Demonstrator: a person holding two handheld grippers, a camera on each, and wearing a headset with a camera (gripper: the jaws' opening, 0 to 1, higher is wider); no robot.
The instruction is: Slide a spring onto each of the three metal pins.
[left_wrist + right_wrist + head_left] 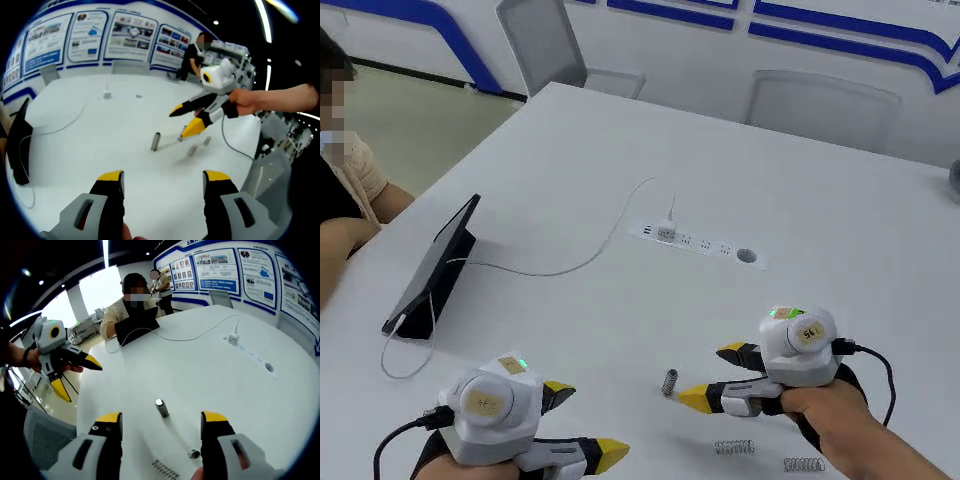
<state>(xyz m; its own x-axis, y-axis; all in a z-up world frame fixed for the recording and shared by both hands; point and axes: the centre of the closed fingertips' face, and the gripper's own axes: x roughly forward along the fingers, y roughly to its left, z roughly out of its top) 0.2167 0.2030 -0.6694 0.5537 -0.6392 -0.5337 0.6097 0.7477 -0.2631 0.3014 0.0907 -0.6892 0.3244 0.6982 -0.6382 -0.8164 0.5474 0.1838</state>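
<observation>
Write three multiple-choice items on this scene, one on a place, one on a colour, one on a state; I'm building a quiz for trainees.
1. Where does the tablet stand?
A) near the left edge of the table in the head view
B) between the grippers
C) on a chair
2. What colour are the gripper tips?
A) red
B) yellow
C) green
3. How is the right gripper?
A) shut on a spring
B) shut, empty
C) open, empty
Answers: 1 A, it leans beside the seated person; 2 B, yellow shows on every jaw; 3 C, its jaws stand apart with nothing between.
</observation>
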